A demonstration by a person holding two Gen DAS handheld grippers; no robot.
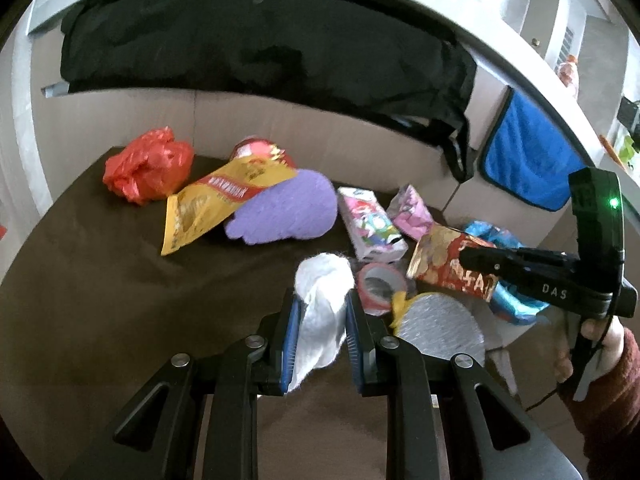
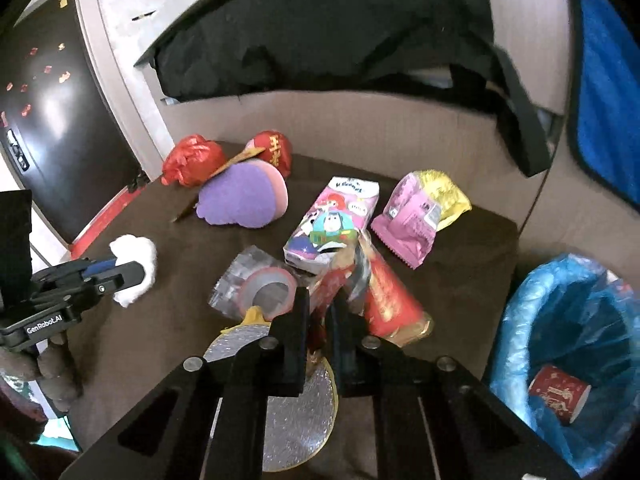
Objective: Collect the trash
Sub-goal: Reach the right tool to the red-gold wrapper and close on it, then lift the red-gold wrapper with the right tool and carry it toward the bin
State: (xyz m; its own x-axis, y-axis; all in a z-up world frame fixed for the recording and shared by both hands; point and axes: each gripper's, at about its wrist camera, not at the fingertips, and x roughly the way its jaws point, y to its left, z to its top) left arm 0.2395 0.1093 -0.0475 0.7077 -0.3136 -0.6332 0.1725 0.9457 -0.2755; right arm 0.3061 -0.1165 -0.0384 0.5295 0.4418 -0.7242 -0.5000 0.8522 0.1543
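My left gripper (image 1: 322,300) is shut on a white crumpled wad (image 1: 320,320), held just above the dark brown table (image 1: 100,280). From the right wrist view the same gripper (image 2: 130,270) shows at the left with the wad (image 2: 136,256) in its tips. My right gripper (image 2: 320,304) is shut on a red and gold wrapper (image 2: 384,300), lifted off the table. In the left wrist view that gripper (image 1: 466,258) pinches the wrapper (image 1: 444,268) by its edge. A bin with a blue liner (image 2: 516,320) stands to the right of the table, with a red cup (image 2: 558,398) inside.
On the table lie a red plastic bag (image 1: 148,166), a yellow snack bag (image 1: 208,208), a purple sponge (image 1: 284,212), a cartoon-printed pack (image 2: 332,224), a pink wrapper (image 2: 408,216), a tape roll (image 2: 268,292) and a round silver board (image 2: 296,420). Black cloth (image 1: 260,48) and a blue towel (image 1: 524,160) hang behind.
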